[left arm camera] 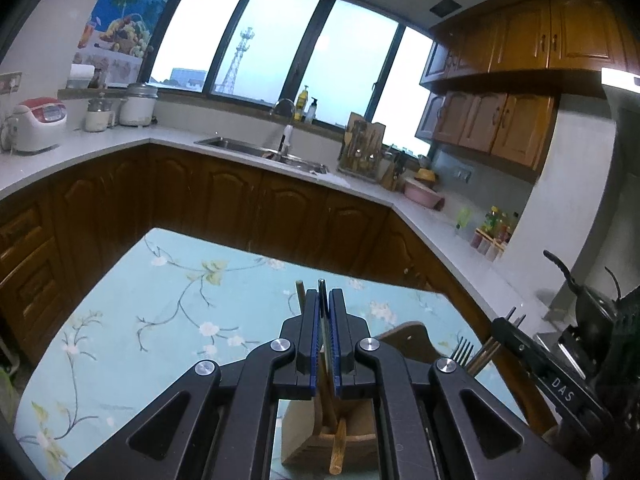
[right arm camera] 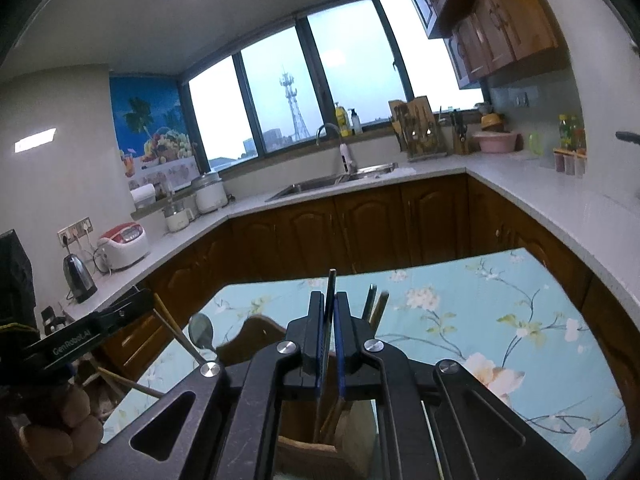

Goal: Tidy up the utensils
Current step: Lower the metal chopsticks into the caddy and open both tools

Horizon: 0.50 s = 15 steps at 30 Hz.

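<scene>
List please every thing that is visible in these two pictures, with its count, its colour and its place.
utensil holder: one, wooden, on the table under both grippers
thin dark utensil: one in each gripper, clamped between the pads
fork: one, metal, prongs up, right of the left gripper
spoon: one, metal, bowl up, left of the right gripper
tablecloth: one, light blue with flowers, on the table
sink: one, steel, under the window
rice cooker: one, white and red, left counter
kettle: one, steel and black, left counter
pink basin: one, right counter
left gripper: black, blue pads, shut
right gripper: black, blue pads, shut
</scene>
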Available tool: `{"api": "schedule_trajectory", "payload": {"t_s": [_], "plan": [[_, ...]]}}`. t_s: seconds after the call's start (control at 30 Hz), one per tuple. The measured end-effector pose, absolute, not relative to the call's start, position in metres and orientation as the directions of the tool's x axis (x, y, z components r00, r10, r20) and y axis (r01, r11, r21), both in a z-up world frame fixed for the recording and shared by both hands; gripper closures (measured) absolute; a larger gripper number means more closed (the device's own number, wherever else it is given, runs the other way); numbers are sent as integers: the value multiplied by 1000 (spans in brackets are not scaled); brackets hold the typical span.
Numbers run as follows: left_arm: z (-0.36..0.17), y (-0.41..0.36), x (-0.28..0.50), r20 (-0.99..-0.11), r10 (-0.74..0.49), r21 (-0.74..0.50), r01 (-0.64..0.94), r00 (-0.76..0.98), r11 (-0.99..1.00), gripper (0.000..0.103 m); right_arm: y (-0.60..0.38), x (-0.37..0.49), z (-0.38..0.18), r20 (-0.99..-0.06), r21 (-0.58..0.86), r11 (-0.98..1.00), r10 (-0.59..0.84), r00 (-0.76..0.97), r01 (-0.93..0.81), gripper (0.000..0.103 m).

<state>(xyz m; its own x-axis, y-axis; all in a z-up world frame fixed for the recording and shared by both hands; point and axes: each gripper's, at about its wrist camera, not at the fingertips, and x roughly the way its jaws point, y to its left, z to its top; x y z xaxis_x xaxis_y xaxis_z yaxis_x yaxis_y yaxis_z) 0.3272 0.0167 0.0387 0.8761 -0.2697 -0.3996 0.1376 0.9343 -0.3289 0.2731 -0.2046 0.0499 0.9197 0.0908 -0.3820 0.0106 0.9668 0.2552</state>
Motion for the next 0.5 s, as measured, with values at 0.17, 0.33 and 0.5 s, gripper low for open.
{"api": "schedule_trajectory", "payload": {"t_s": [0.17, 0.33, 0.5], "plan": [[46, 20, 334, -413, -281, -335, 142, 866, 932, 99, -205, 273, 49, -386, 258, 966, 94, 918, 10, 98], [49, 24, 341, -425, -290, -339, 147, 857, 929, 99, -205, 272, 48, -393, 267, 964, 99, 914, 11, 97], [50, 28, 339, -424, -290, -341, 146, 858, 929, 99, -207, 274, 49, -396, 280, 960, 106, 912, 10, 94]]}}
